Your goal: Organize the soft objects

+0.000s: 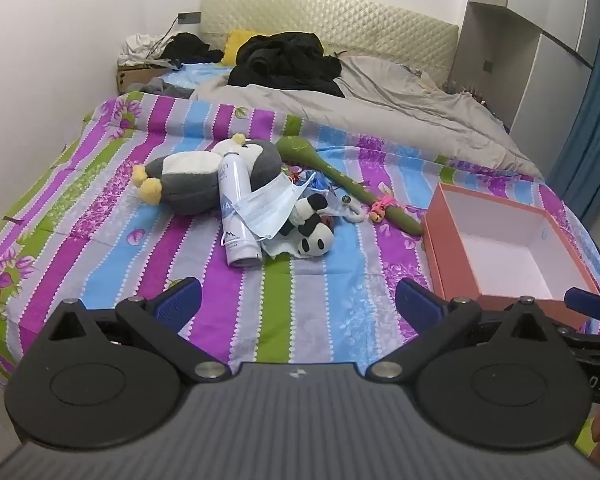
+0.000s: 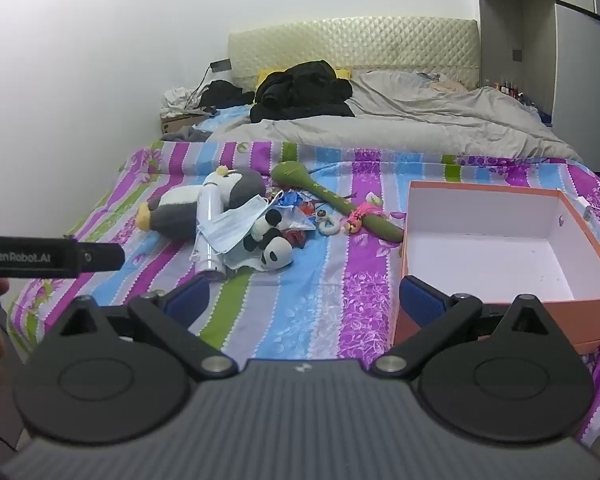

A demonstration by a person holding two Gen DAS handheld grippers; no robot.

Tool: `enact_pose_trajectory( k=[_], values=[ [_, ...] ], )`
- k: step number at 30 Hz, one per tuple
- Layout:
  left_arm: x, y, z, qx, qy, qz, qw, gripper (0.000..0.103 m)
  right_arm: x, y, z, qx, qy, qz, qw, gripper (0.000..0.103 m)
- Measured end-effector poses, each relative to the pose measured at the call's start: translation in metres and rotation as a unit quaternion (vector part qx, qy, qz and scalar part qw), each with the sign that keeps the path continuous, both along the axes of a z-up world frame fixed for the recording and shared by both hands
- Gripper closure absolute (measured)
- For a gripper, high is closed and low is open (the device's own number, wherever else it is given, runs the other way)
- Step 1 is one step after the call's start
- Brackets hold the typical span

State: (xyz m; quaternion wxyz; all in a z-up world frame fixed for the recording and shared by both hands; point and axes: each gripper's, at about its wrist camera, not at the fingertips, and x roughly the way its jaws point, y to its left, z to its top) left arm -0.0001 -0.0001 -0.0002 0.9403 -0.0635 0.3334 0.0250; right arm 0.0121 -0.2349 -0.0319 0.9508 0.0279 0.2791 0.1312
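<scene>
A grey and white penguin plush (image 1: 196, 178) (image 2: 180, 210) lies on the striped bedspread with a white spray can (image 1: 236, 208) (image 2: 209, 232) and a blue face mask (image 1: 270, 210) (image 2: 236, 226) across it. A small panda plush (image 1: 314, 230) (image 2: 272, 244) lies beside them. A long green soft toy (image 1: 340, 176) (image 2: 332, 200) lies behind, towards an open orange box (image 1: 436, 256) (image 2: 512, 306) that is empty. My left gripper (image 1: 298, 300) and right gripper (image 2: 304, 298) are both open and empty, hovering near the foot of the bed, well short of the pile.
A grey duvet (image 1: 400, 108) and black clothes (image 1: 288, 64) cover the far half of the bed by the padded headboard (image 1: 328, 20). A cardboard box (image 1: 136, 76) with clothes stands at the left wall. A wardrobe (image 1: 540, 40) and blue curtain (image 1: 592, 120) are on the right.
</scene>
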Motion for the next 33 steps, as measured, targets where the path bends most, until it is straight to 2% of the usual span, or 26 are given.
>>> enact_pose_trajectory(
  k=[2, 3, 9, 17, 26, 33],
  values=[
    [0.000, 0.001, -0.001, -0.003, 0.003, -0.001, 1.0000, 0.000, -0.001, 0.000, 0.001, 0.000, 0.003, -0.003, 1.000, 0.000],
    [0.000, -0.001, -0.001, 0.010, 0.001, 0.000, 0.9999, 0.000, -0.001, 0.000, 0.001, -0.002, 0.005, -0.002, 1.000, 0.000],
    [0.001, 0.000, -0.002, 0.004, -0.001, -0.002, 1.0000, 0.000, -0.004, 0.002, 0.002, -0.007, 0.001, 0.002, 1.000, 0.000],
    [-0.013, 0.002, 0.009, 0.003, -0.006, -0.004, 1.0000, 0.000, -0.010, 0.004, 0.004, -0.011, -0.003, 0.004, 1.000, 0.000],
    [-0.028, -0.004, 0.010, 0.012, -0.009, -0.005, 0.9999, 0.000, -0.014, 0.003, 0.007, -0.007, -0.005, 0.002, 1.000, 0.000],
    [-0.032, -0.001, 0.010, 0.004, -0.011, -0.005, 0.9999, 0.000, -0.019, 0.004, 0.009, -0.007, -0.007, 0.003, 1.000, 0.000]
  ],
)
